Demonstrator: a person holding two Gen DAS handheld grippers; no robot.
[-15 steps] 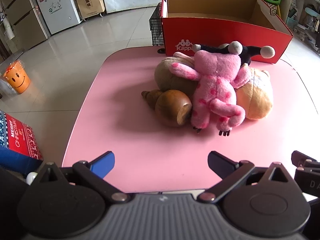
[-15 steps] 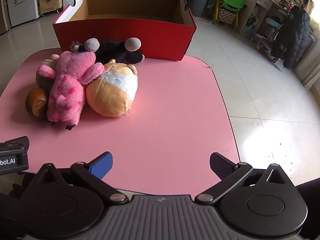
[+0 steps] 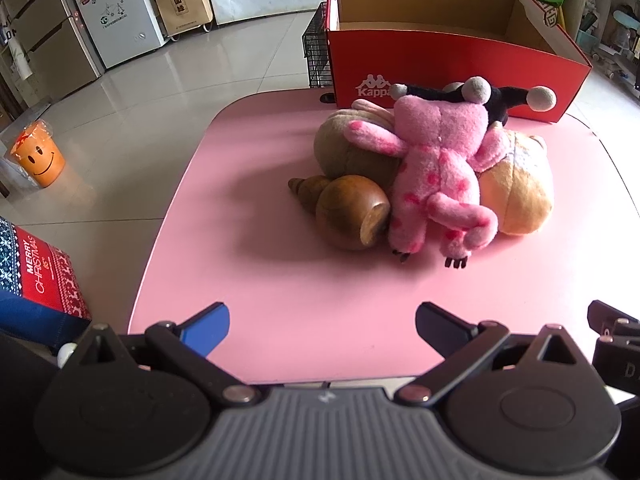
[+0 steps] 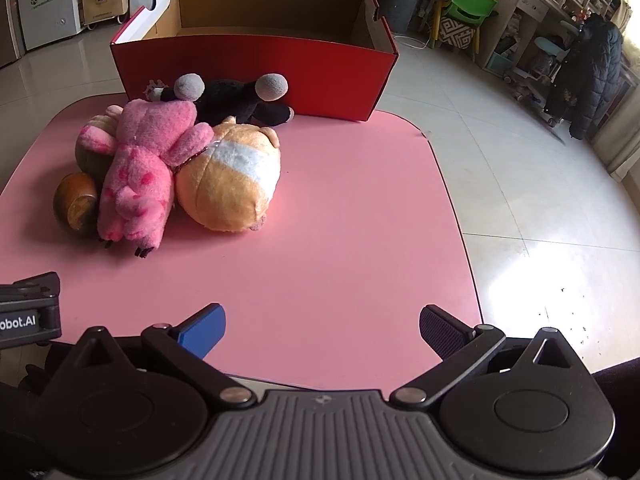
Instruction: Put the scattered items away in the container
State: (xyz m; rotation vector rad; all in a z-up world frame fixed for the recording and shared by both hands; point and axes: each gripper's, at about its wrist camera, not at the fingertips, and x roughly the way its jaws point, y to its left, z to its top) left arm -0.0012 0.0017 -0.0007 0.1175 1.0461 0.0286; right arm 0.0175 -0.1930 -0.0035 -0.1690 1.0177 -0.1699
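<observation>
Beyond the pink bench [image 3: 280,320], at its far edge, stands the red shoebox [image 3: 460,68], open and with nothing visible inside it; it is the landmark I measure everything from. Just in front of the shoebox's near wall the toys lie heaped together, none yet packed: the orange plush [image 4: 228,184] lies nearest the bench's middle; the pink spotted plush [image 3: 436,172] sprawls over it and over the brown plush [image 3: 344,152]; the black plush [image 4: 236,100] rests against the shoebox wall; the wooden conch [image 3: 348,212] lies on the side of the heap away from the shoebox.

My left gripper [image 3: 322,328] and right gripper [image 4: 322,330] both hang released, jaws wide, nothing between them; both hover over the bench's near edge, well apart from the heap and farther still from the shoebox.

My worry: the toys overlap, so pulling the pink one could drag a neighbour or nudge the conch into rolling off the bench; a shallow pinch on soft fur might slip before clearing the shoebox wall.
</observation>
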